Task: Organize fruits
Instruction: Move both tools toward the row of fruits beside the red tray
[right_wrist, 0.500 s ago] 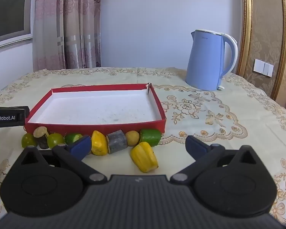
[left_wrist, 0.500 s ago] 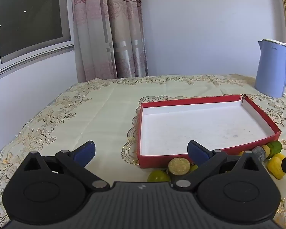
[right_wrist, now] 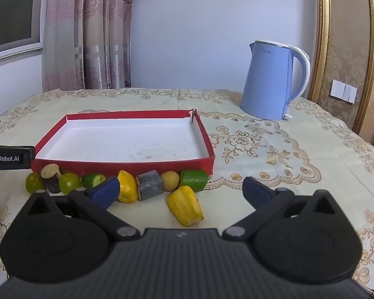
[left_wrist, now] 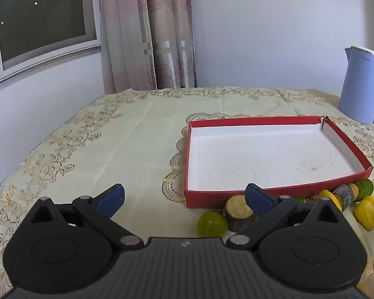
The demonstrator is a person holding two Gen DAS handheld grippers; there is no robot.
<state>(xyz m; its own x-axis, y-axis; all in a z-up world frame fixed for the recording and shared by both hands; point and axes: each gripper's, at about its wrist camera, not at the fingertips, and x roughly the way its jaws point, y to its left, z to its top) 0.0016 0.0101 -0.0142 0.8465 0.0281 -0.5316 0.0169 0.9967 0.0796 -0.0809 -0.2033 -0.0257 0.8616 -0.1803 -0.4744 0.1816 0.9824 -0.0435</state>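
left wrist: left gripper spread wide, grasping nothing; red tray holds no fruit; fruits lie along its near wall | right wrist: right gripper released; tray bare inside; yellow fruit between fingers, untouched

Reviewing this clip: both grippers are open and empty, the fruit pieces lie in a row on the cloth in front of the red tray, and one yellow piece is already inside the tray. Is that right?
Not quite. The red tray holds nothing; its white floor is bare in both wrist views. The loose yellow piece lies on the cloth, nearer than the row, as the right wrist view shows. The rest stands: left gripper and right gripper are open and empty.
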